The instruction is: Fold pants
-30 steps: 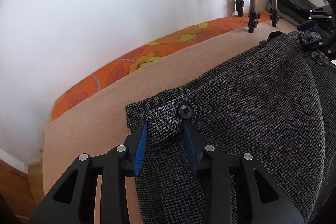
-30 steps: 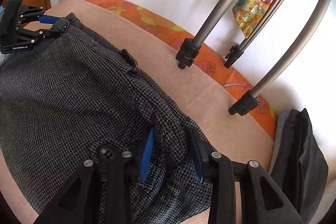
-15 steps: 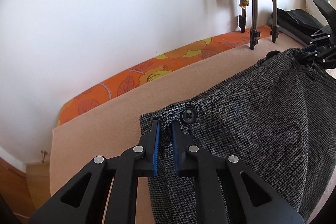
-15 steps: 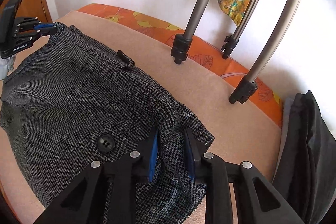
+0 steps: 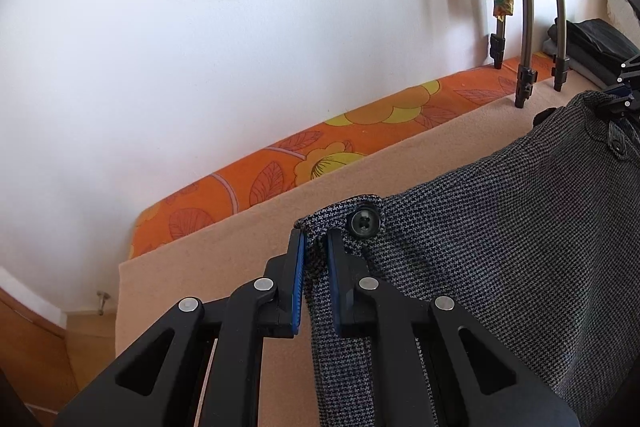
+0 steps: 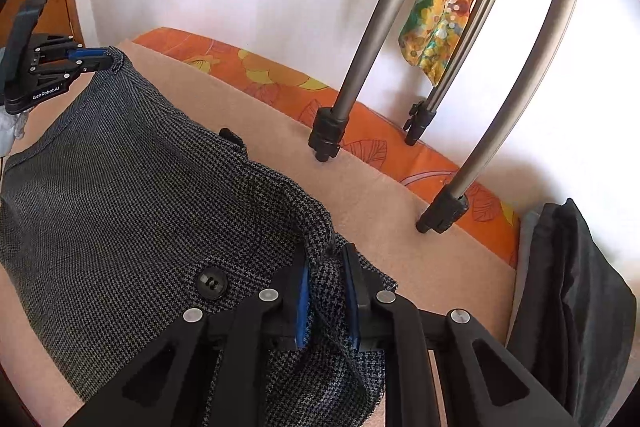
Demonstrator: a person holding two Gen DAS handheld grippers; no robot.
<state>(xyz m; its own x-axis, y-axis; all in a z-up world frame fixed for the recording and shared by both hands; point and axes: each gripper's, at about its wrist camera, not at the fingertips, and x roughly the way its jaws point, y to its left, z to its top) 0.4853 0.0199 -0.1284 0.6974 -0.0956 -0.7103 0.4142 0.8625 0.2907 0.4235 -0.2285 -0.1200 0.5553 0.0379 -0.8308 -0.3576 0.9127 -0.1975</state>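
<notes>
Risked losing the pants (image 5: 500, 267), raised off the tan blanket (image 5: 208, 259), from shallow waistband pinches: left gripper (image 5: 316, 255) and right gripper (image 6: 325, 279) both clamped on thin cloth edges.

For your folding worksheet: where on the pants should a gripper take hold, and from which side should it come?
Grip the waistband of the pants at its two end corners, coming in from the open outer edges. The band is thick there and its corners stand free of the blanket, so fingers slip around them. The left gripper and right gripper hold exactly so.
</notes>
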